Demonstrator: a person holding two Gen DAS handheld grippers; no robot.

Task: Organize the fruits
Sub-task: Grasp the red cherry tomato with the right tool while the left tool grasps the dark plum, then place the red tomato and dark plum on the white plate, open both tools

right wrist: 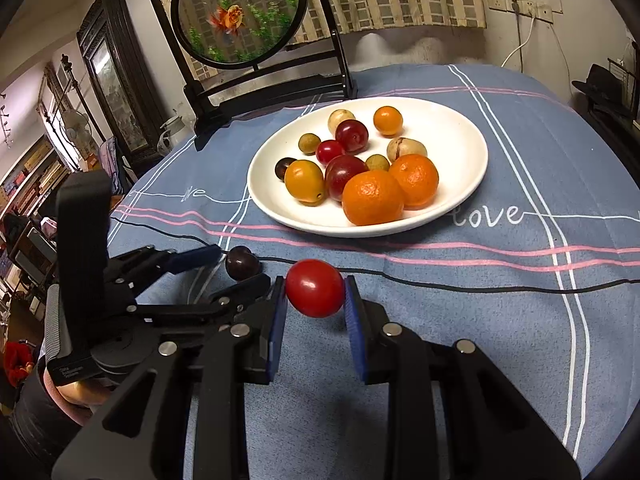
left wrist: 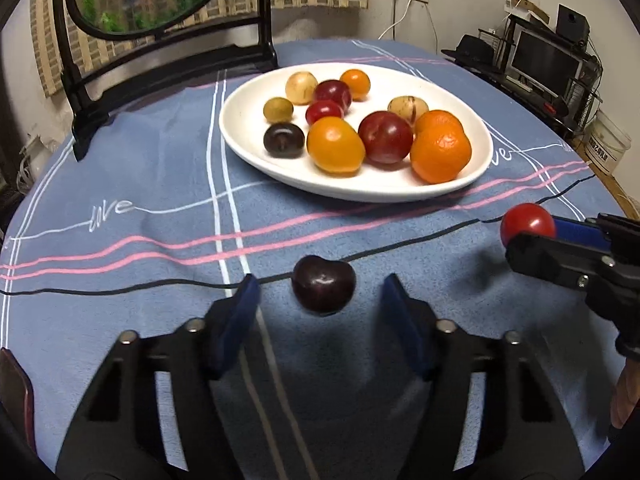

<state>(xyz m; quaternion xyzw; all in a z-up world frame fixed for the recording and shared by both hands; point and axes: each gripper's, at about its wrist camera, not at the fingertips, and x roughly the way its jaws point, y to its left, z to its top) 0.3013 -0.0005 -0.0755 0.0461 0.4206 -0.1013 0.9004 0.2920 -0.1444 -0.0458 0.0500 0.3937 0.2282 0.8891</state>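
A white plate (left wrist: 240, 128) on the blue tablecloth holds several fruits: oranges, red plums, dark cherries, pale longans. It also shows in the right wrist view (right wrist: 460, 152). A dark cherry (left wrist: 323, 289) lies on the cloth between the open fingers of my left gripper (left wrist: 320, 292), with gaps on both sides. It shows in the right wrist view (right wrist: 242, 263) beside the left gripper (right wrist: 236, 266). My right gripper (right wrist: 315, 295) is shut on a red cherry tomato (right wrist: 315, 293), just above the cloth in front of the plate. The tomato also shows in the left wrist view (left wrist: 527, 222).
A black-framed round goldfish screen (right wrist: 240, 16) stands at the table's far left behind the plate. The table edge curves off at right, with a monitor stand (left wrist: 548, 60) and white bucket (left wrist: 608, 144) beyond.
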